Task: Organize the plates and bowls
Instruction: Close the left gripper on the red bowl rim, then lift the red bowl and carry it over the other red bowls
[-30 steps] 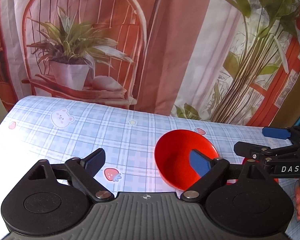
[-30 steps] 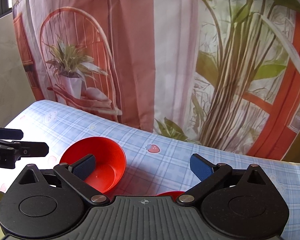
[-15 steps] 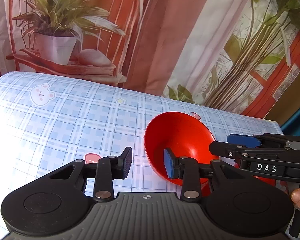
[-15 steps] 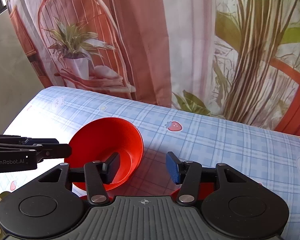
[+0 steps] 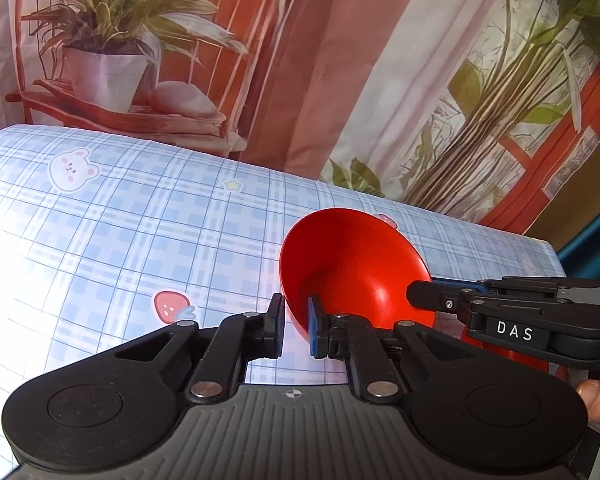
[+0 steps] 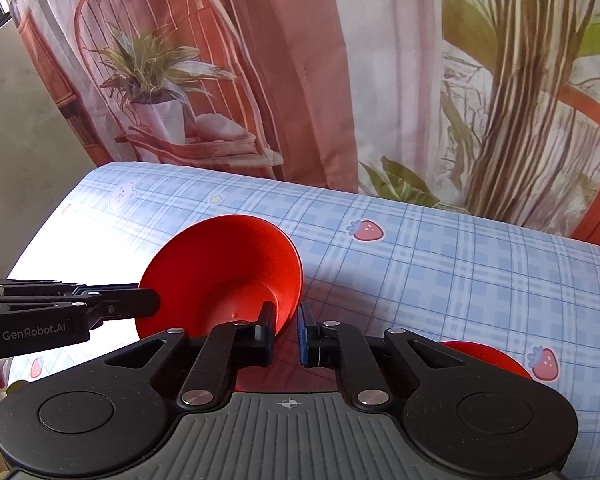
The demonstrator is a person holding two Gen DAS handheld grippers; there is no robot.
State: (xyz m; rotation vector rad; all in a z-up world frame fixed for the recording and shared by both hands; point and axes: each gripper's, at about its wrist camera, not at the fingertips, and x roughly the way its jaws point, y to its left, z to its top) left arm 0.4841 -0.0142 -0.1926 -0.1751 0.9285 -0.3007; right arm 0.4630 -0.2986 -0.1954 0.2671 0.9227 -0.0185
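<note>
Both grippers are pinching one red bowl [image 5: 352, 268]: your left gripper [image 5: 294, 326] is closing on its left rim, your right gripper [image 6: 288, 334] is clamping the opposite rim. You are holding it near the tablecloth's [image 6: 420, 264] front edge. Another red dish [image 6: 488, 358] is lying beside it, so the stacking is, I judge, barely beginning.

bowl [image 5: 352, 268] on tablecloth [image 5: 140, 240], tools at opposite rims

A second red dish [image 6: 488, 354] near the table's near edge shows only as a sliver behind the right gripper's body; its shape cannot be told. The person's hand [image 5: 598, 398] is cut off at the picture's right edge
</note>
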